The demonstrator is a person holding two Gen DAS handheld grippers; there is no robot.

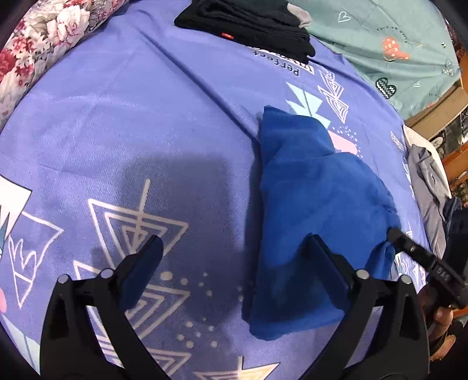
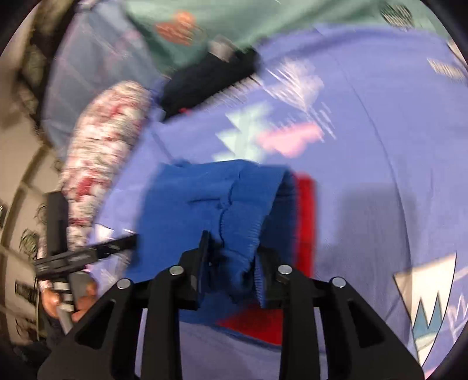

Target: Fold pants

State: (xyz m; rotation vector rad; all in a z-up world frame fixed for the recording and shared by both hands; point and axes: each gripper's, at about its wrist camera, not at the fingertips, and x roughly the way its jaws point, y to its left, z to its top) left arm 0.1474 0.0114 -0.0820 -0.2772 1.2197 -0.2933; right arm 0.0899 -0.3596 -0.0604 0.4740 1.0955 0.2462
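The blue pants (image 1: 316, 210) lie partly folded on the purple patterned bedsheet (image 1: 146, 131). My left gripper (image 1: 234, 248) is open and empty, hovering over the sheet, its right finger over the pants' near left part. My right gripper (image 2: 232, 254) is shut on the pants' ribbed waistband (image 2: 242, 231) and lifts it; it shows in the left wrist view (image 1: 393, 235) at the pants' right edge. The right wrist view is blurred, with the pants (image 2: 210, 204) bunched over something red (image 2: 304, 216).
A folded black garment (image 1: 248, 26) lies at the far side of the sheet. A floral bolster (image 1: 44, 49) lies along the left. A teal sheet (image 1: 380, 38) is at the back right. Grey and dark clothes (image 1: 430, 187) are piled at the right edge.
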